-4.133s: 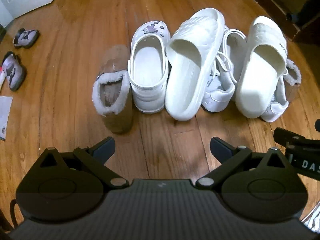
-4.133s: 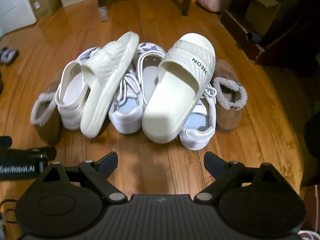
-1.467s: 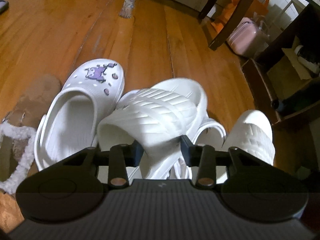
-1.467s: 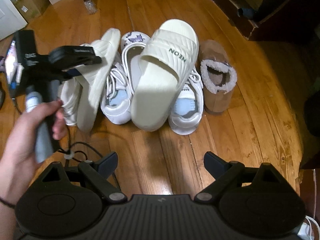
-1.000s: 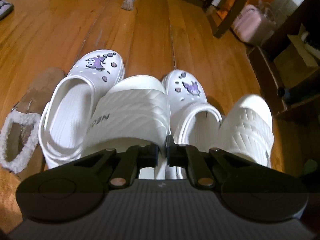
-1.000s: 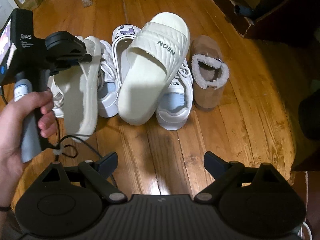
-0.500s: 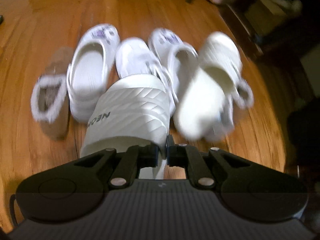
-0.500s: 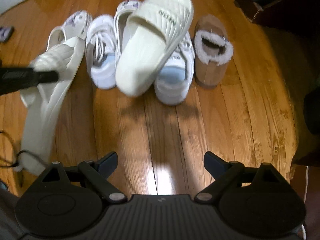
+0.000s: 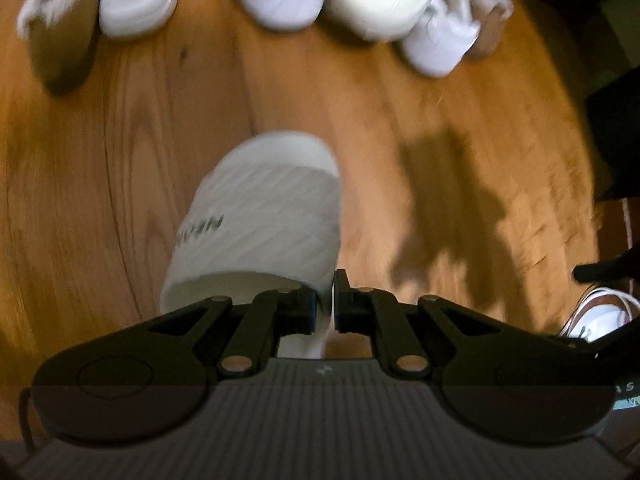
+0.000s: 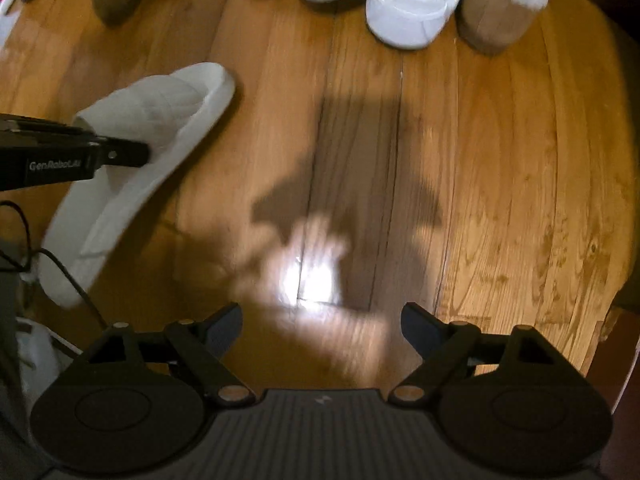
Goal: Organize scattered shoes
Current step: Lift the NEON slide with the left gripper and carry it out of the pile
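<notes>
Since a second earlier we had carried the white slide (image 9: 264, 216), clamped in our left gripper (image 9: 324, 312), clear of the pile; our right gripper (image 10: 322, 320), nothing between its jaws, had just narrowed slightly.

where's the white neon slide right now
The white slide is pinched at its edge in the shut left gripper, over bare wood floor in front of the row of other shoes; in the right wrist view it sits at the left.
</notes>
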Demonstrator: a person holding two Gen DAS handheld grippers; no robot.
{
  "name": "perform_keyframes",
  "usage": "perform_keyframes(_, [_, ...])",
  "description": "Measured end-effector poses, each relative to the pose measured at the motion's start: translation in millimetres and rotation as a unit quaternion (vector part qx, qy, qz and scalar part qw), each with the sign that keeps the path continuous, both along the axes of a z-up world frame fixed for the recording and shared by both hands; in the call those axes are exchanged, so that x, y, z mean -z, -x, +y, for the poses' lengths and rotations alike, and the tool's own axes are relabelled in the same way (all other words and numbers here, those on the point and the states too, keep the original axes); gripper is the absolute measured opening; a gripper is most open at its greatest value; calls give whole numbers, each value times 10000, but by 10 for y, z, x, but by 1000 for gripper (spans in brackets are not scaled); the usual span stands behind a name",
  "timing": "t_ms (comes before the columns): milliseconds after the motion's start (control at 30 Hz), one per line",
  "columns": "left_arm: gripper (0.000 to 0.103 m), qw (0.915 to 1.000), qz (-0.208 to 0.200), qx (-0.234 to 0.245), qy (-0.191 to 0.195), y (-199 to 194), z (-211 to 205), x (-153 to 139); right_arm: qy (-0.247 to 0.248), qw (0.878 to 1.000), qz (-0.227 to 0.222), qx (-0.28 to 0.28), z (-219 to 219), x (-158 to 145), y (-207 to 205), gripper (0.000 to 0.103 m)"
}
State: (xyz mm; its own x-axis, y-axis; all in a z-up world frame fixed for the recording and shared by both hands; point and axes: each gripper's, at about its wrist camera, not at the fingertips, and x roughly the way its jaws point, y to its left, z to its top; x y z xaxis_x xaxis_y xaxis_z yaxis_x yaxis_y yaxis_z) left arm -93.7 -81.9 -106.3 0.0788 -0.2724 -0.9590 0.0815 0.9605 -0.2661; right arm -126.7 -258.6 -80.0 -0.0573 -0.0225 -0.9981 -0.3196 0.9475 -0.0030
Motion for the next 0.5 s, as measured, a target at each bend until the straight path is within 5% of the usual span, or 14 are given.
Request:
perform_keyframes(100, [12, 9995, 314, 36, -26, -3, -28, 15, -78, 9990, -213, -377, 160, 23, 52, 87])
perform_keyframes(167, [44, 9974, 708, -50, 155, -20, 25, 15, -242, 9968, -302, -692, 295, -19, 74, 87])
perform_keyframes(200, [51, 9943, 1015, -126, 312, -7, 81, 14, -293, 9953, -372, -840, 349, -57, 83, 87])
perform_keyframes(300, [57, 9863, 1518, -305, 567, 76, 277, -49, -488, 9889, -722, -1207, 466, -233, 93, 87])
perform_keyframes(500, [79, 9806, 1652, -676, 816, 184, 536, -164, -842, 9747, -1026, -1801, 726, -390, 136, 86])
